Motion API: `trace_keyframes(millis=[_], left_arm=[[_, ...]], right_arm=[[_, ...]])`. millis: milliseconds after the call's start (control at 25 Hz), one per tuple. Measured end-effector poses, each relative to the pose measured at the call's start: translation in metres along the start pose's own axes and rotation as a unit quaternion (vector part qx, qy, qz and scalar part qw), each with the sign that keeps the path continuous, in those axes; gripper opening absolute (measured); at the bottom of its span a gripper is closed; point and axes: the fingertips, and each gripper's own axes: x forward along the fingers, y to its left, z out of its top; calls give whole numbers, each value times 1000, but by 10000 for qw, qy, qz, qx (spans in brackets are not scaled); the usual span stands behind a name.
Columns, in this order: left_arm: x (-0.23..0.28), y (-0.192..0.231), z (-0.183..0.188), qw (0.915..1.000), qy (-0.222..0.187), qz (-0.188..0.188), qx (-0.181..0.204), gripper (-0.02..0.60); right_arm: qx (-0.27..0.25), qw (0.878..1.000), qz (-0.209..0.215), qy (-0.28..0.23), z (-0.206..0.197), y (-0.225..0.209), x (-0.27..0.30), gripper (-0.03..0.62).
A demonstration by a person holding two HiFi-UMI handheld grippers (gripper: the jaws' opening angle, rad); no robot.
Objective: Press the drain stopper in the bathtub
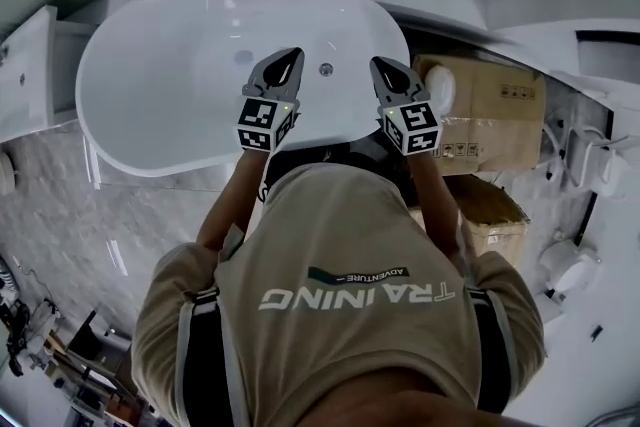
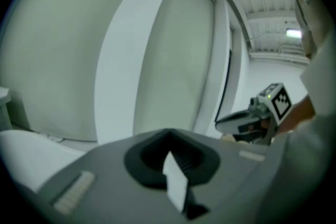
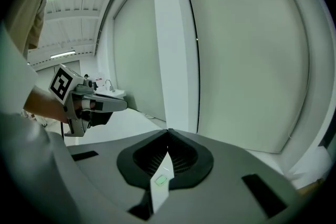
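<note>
Hovering over the white bathtub (image 1: 120,150), left claw (image 1: 290,57) and right claw (image 1: 380,65) are pinched together, empty, flanking the drain stopper (image 1: 326,69).

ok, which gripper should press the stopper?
Left, marginally. The stopper lies between the two tips, slightly nearer the left gripper than the right gripper. Both are shut and empty, held above the tub.
</note>
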Motion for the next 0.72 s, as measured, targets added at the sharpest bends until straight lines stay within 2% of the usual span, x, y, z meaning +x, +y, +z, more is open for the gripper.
trace_keyframes(millis=[120,280,440,560,720], left_arm=[[15,21,-22,9997,158,7,-175,2],[36,39,-58,9988,418,73,-255,2],[55,54,-106,9964,741,254,-321,2],[65,60,-153,9914,1168,432,-394,2],[74,65,-208,9821,1564,817,-656,2]], right_arm=[[158,9995,3,264,-16,-5,29,9],[158,9968,82,781,-59,-14,66,9],[-106,9908,476,1259,-108,-13,98,9],[-287,9845,841,1512,-143,-8,117,9],[-234,9780,1084,1766,-183,-12,137,9]])
